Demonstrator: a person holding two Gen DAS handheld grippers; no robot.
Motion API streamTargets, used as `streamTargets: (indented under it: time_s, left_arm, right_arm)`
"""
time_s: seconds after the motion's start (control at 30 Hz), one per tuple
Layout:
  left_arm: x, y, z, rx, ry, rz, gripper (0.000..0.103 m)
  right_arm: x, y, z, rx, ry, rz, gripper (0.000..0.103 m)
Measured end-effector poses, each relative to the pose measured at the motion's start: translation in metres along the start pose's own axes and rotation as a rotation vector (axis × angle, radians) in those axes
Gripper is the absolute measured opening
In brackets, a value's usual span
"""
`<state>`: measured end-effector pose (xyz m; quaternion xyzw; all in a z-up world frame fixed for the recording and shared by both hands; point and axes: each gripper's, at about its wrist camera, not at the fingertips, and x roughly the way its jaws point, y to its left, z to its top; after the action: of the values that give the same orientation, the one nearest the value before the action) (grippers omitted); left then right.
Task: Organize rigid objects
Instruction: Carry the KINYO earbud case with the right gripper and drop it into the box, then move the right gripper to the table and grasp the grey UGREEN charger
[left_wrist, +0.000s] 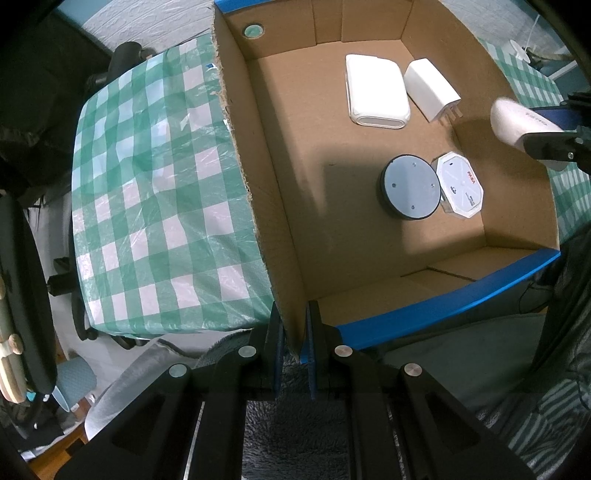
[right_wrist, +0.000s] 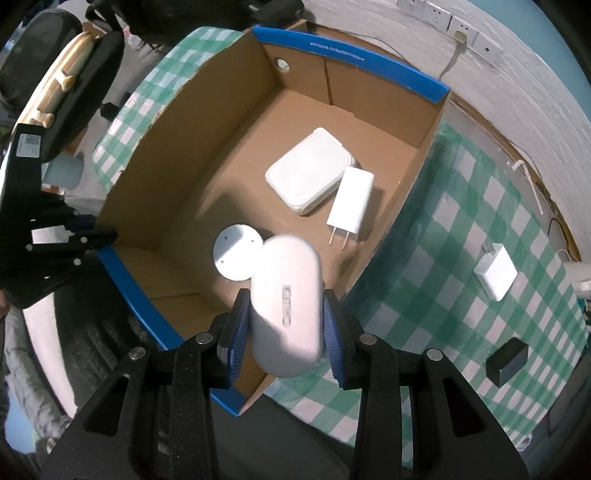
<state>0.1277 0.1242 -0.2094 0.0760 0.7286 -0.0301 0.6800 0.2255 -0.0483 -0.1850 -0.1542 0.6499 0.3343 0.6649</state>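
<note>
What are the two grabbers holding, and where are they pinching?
The right gripper squeezes the white oval case across its long sides, near the lower end. The left gripper pinches the cardboard box by its wall's top edge, at the corner.

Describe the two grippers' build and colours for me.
Both are matte black handheld frames with round silver bolts at the joints. The left gripper and right gripper each have two flat fingers faced with ribbed blue pads. No cables or sleeves are visible.
</note>
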Motion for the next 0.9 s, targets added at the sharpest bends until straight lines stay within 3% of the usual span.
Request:
streamTargets:
  time_s: [0.33, 0.63, 0.9]
  left_arm:
    - [0.000, -0.001, 0.000, 0.002, 0.001, 0.000, 0.009]
    - [0.000, -0.001, 0.000, 0.003, 0.001, 0.001, 0.009]
    - [0.000, -0.001, 0.000, 0.004, 0.000, 0.001, 0.009]
  right_arm:
    - [-0.001, 0.001, -0.005, 0.013, -0.018, 0.011, 0.039]
    - [-0.025, -0.008, -0.011, 0.056, -0.095, 0.039, 0.060]
    - [-0.053, -0.048, -0.034, 0.174, -0.147, 0.033, 0.064]
